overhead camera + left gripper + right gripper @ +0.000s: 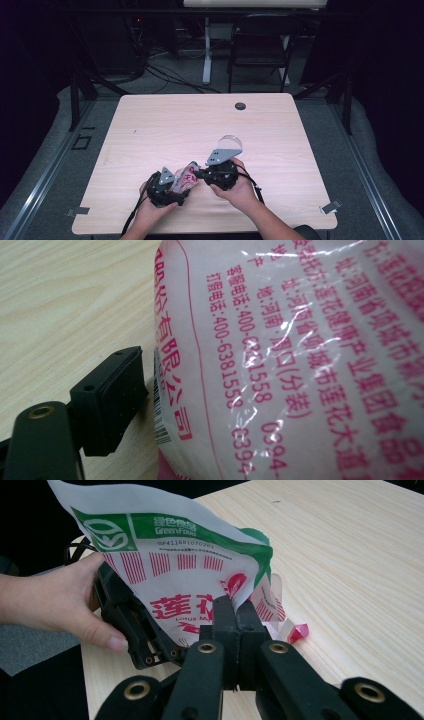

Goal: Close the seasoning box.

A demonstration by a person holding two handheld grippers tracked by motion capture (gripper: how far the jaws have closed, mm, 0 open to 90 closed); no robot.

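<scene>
a crinkly white plastic food packet [186,178] with red and green print sits near the front edge of the pale wooden table [165,130], held up between two hand-held claws. the right claw [235,614] is pinched tight on the packet's edge, jaws pressed together. the left claw [167,192] has the packet between its jaws; one jaw stands a little off the film, so whether it clamps is unclear. the packet looks unopened, so pulling it apart probably remains. a clear round lid [231,142] lies just behind.
</scene>
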